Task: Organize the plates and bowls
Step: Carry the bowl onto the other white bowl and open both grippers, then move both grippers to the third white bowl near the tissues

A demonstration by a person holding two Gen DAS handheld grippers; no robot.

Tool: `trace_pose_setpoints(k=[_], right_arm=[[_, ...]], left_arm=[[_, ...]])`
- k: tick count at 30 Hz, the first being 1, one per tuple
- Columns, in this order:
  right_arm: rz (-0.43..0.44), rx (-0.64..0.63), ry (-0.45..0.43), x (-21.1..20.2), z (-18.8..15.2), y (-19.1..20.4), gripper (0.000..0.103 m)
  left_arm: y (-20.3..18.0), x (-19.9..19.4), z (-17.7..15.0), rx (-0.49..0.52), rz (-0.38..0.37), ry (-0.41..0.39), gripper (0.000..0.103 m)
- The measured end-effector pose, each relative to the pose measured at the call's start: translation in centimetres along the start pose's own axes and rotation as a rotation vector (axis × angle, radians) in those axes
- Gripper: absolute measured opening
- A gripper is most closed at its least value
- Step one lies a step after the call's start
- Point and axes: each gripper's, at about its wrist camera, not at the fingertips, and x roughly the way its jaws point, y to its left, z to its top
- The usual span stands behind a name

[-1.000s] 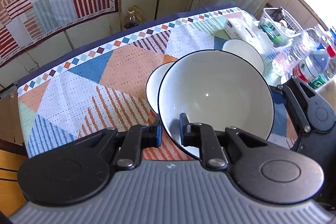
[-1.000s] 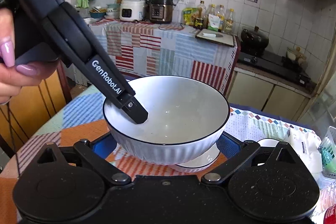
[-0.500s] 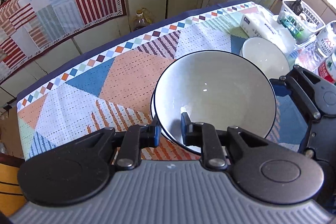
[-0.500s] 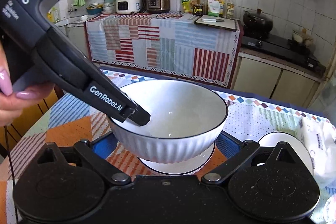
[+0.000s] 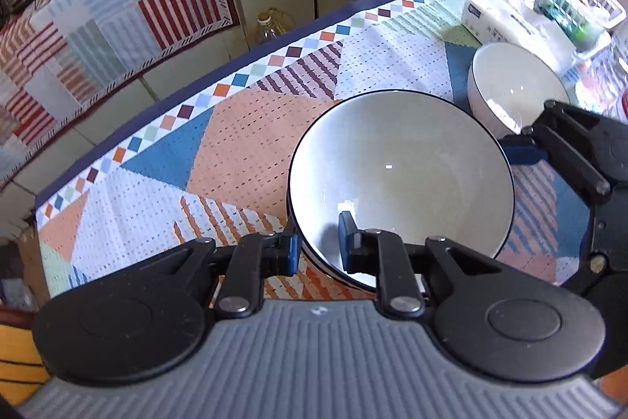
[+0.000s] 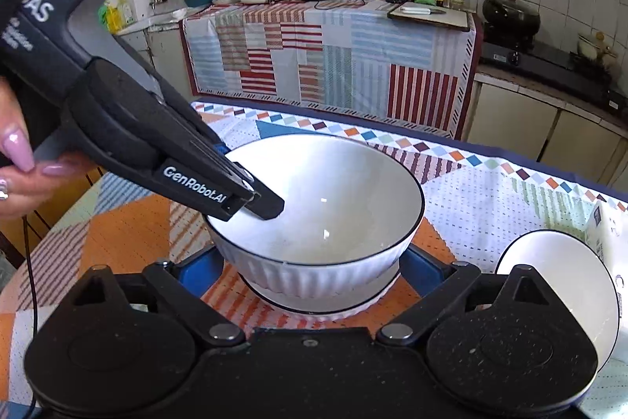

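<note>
Bowl [image 6: 318, 207], large, white with dark rim, sat nested on a second dish [image 6: 314, 305] between the right gripper [image 6: 310, 269] fingers, which stood wide and released either side of it, not pressing. Left gripper [image 5: 318, 246] was pinched on the near rim, one finger inside, one outside; its jaws had just eased slightly, and whether the pads gripped cannot be told. Stacking judged nearly done; release and withdrawal left. Small bowl [image 5: 510, 85] stood unstacked beyond the right fingers, near a tissue pack [image 5: 498, 18]. Tablecloth [image 5: 243, 144] ahead of the fingers bare.
</note>
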Motion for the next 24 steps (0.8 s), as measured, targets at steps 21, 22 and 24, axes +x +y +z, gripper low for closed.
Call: trace_pose_setpoints(k=[21,22,24], right_arm=[[-0.158,0.023,-0.055,-4.0,-1.0,0.5,0.097],[-0.158,0.041,-0.08,-4.9,-1.2,0.3,0.097],[-0.158,0.063,-0.126,-6.7,-1.7,-0.2,0.097]], left_arm=[[-0.1,-2.3,0.2,-0.021,0.088,-0.015,0.026],[0.0,-2.9,0.4,-0.031,0.073,-0.025,0.026],[0.1,-3.9,0.7,-0.032,0.05,-0.045,0.027]])
